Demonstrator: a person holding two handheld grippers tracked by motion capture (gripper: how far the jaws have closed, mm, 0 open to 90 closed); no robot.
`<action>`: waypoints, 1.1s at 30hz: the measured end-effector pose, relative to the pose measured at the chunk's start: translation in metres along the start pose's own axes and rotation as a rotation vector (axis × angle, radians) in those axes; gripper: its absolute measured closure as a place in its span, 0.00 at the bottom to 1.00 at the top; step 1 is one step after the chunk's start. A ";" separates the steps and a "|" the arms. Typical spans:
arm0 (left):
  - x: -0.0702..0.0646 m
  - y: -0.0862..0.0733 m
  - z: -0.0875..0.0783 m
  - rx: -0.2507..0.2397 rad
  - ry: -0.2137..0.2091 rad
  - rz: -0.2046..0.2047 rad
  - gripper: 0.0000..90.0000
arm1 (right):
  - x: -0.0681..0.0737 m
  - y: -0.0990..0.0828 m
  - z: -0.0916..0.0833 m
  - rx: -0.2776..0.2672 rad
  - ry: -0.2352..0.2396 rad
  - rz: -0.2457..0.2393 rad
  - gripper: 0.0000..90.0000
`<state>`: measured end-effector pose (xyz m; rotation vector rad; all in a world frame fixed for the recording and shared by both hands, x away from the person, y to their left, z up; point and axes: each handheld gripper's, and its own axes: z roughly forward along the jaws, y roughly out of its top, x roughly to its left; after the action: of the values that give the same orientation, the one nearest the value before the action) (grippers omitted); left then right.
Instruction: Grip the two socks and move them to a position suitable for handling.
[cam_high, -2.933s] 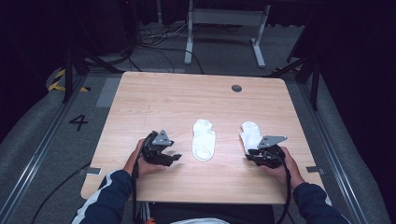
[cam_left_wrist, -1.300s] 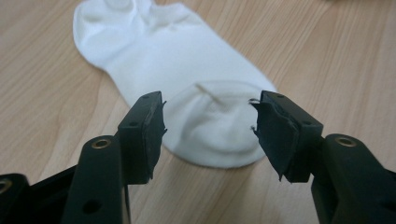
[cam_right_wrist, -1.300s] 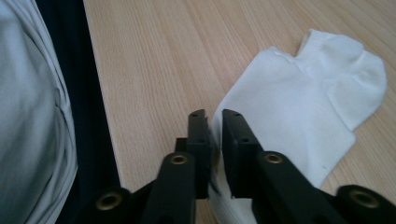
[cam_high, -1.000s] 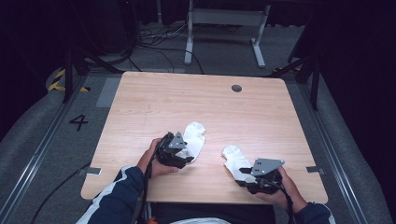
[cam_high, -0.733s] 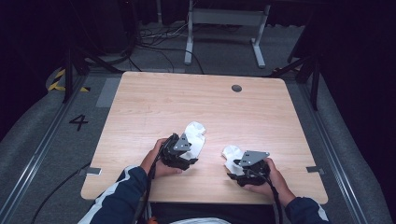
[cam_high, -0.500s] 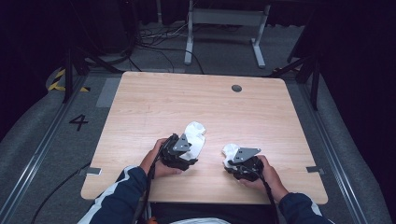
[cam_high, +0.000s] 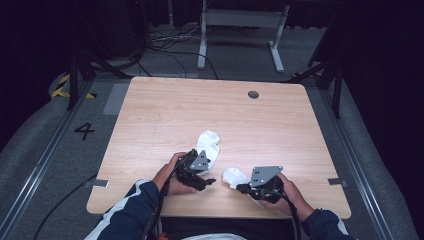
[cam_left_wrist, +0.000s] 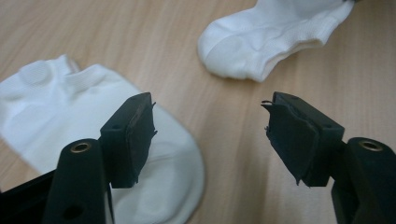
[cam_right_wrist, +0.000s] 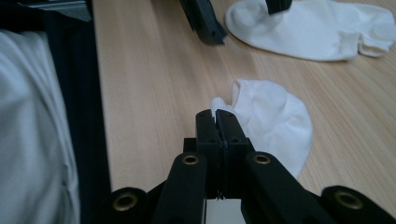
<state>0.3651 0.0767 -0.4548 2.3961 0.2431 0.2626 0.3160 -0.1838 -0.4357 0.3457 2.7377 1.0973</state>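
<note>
On the wooden table (cam_high: 165, 110), taking the small round grommet (cam_high: 253, 94) near its far edge as the mark, everything sits well toward the person's side of it. Farthest to the left of the grommet is the left gripper (cam_high: 199, 176), held in the left hand (cam_high: 172, 176); in the left gripper view (cam_left_wrist: 210, 135) its jaws stand wide apart and have just been opening, with bare wood between the pads and nothing clamped. One white sock (cam_high: 208, 146) lies flat just beyond and partly under that gripper, one jaw hovering over its toe end (cam_left_wrist: 93, 135). Nearer the person and almost straight below the grommet lies the second sock (cam_high: 234, 176), bunched at the edge that faces the right gripper (cam_high: 245, 187). In the right gripper view (cam_right_wrist: 217, 119) those jaws have just been closing and now pinch the second sock's cuff (cam_right_wrist: 266, 121), the pads pressed together on a fold of cloth. The right hand (cam_high: 287, 192) holds that gripper near the table's near edge.
</note>
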 end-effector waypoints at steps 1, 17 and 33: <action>-0.002 0.001 0.001 0.005 -0.007 0.019 0.34 | 0.002 0.001 -0.002 -0.007 0.006 -0.010 1.00; -0.030 0.017 0.034 0.025 -0.122 0.140 0.30 | 0.005 0.009 -0.026 -0.118 0.044 -0.002 1.00; -0.013 0.012 0.007 -0.052 -0.109 0.104 0.85 | -0.022 -0.011 -0.023 -0.099 -0.055 0.106 0.94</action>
<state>0.3553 0.0598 -0.4535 2.3660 0.0608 0.1830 0.3294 -0.2128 -0.4256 0.5034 2.6330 1.2250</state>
